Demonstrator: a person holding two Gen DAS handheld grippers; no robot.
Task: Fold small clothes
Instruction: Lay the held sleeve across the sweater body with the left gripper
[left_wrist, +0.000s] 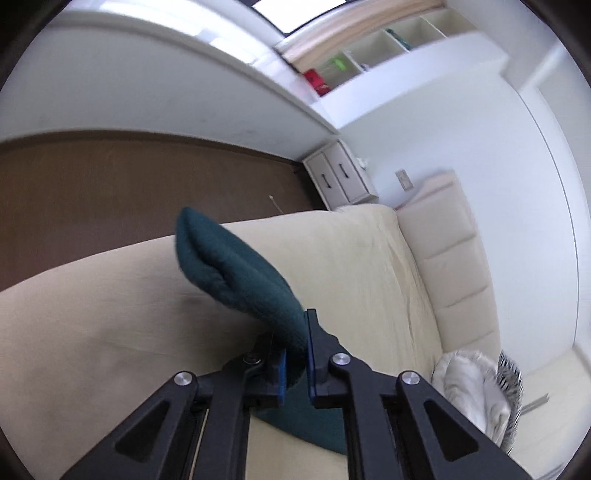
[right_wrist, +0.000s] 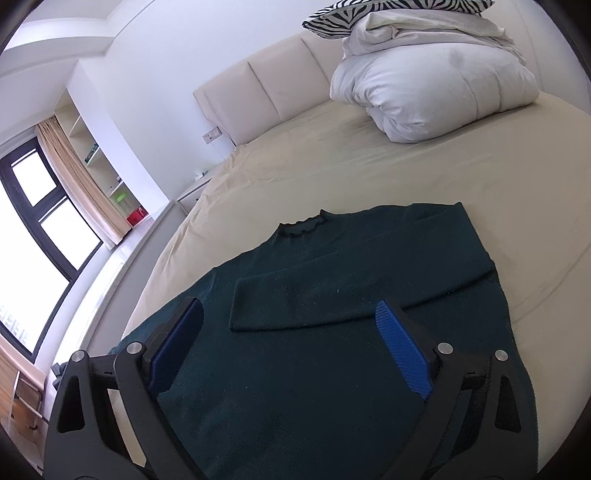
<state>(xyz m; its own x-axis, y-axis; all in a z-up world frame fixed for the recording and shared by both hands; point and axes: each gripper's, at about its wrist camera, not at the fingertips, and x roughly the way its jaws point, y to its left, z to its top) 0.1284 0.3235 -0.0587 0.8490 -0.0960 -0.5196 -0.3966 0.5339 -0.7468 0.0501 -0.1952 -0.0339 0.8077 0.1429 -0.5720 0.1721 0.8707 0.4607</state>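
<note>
right wrist view shows the bed (right_wrist: 369, 162), its cream sheet wide under everything, with a padded headboard (right_wrist: 266, 81) behind. on the sheet lies the sweater (right_wrist: 332, 369), dark green, spread flat with its collar toward the headboard and one sleeve (right_wrist: 354, 291) folded across the chest. a white duvet (right_wrist: 432, 96) sits bundled near the headboard, well apart from the sweater, with a zebra pillow (right_wrist: 369, 11) on top. the right gripper (right_wrist: 288, 328) hangs over the sweater's lower body with its jaws spread wide, blue pads (right_wrist: 402, 354) on either side of the sleeve cuff and nothing pinched between them; whether the tips touch the knit i cannot tell.

left wrist view looks along the bed edge toward a brown floor (left_wrist: 129, 184) and a small white drawer unit (left_wrist: 340, 177). the left gripper (left_wrist: 295, 354) is clenched on a fold of the sweater: its blue pads press the cloth from both sides, and the other sleeve (left_wrist: 229, 269) rises from the jaws, lifted off the sheet, its cuff end up in the air.
</note>
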